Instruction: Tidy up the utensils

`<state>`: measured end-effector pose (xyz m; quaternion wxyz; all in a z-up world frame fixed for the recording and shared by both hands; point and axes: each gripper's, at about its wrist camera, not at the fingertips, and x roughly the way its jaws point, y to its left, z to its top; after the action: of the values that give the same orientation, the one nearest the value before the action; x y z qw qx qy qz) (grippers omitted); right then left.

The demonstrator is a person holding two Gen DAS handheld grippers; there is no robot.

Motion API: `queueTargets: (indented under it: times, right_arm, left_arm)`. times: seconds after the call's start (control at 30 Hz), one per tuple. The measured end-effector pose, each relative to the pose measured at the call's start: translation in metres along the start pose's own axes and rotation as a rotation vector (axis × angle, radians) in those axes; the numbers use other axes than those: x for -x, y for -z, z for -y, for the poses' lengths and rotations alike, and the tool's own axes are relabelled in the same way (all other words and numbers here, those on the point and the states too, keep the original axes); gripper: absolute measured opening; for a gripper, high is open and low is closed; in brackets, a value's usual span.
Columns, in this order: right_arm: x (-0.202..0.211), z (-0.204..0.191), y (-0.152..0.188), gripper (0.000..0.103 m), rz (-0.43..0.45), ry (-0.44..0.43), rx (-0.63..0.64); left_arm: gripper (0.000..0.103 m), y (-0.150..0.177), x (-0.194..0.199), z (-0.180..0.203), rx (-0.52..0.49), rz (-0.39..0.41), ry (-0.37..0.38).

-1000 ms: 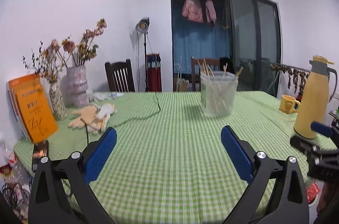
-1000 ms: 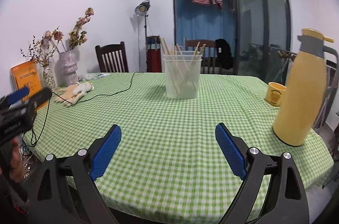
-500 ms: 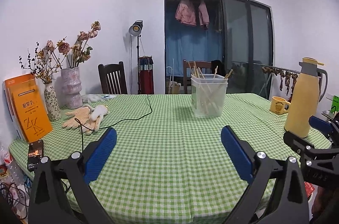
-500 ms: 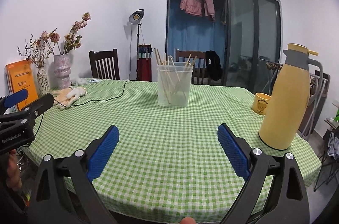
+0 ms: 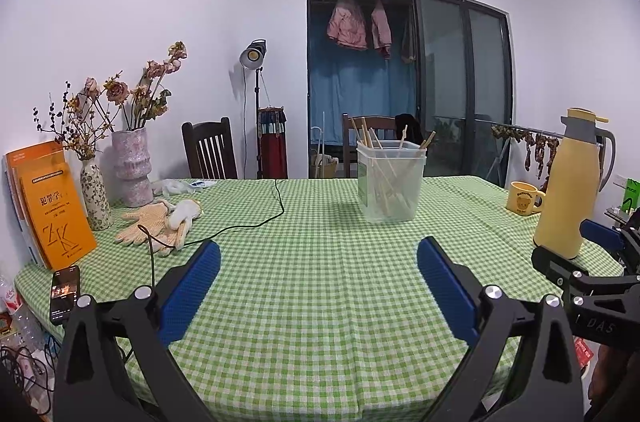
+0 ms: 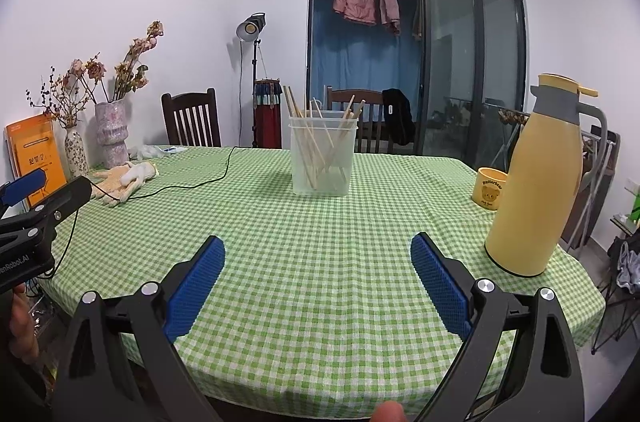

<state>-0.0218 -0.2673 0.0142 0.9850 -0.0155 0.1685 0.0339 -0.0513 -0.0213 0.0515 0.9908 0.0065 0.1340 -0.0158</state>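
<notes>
Orange books (image 5: 52,206): far left of the clear tub, propped upright against the wall, out of the working area.
Vases (image 5: 130,166): left of the tub along the wall edge, holding dried flowers.
Work gloves (image 5: 160,226): left of the tub, lying flat with a black cable (image 5: 248,226) running past them.
Left gripper (image 5: 318,286): nearer than the tub and well apart from it, jaws spread wide with nothing between them, over bare green checked tablecloth (image 5: 320,302).
Clear tub (image 5: 390,184): the landmark, mid-table; the chopsticks (image 5: 380,158) stand inside it, leaning against its rim, so the utensils look gathered already.
Right gripper (image 6: 318,282): nearer than the tub, jaws apart and empty, probably held back because no loose utensil shows on the cloth.
Yellow mug (image 6: 490,188): right of the tub, just beside the flask.
Yellow flask (image 6: 536,182): further right, upright near the table edge.
</notes>
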Motion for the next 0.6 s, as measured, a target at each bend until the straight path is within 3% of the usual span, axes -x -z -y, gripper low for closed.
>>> queueTargets:
  times: [0.6]
  right_arm:
    - [0.0023,-0.0029,0.0021,0.090,0.013,0.003,0.021]
  left_arm:
    - [0.096,0.0016,0.0011,0.0026,-0.013,-0.001,0.002]
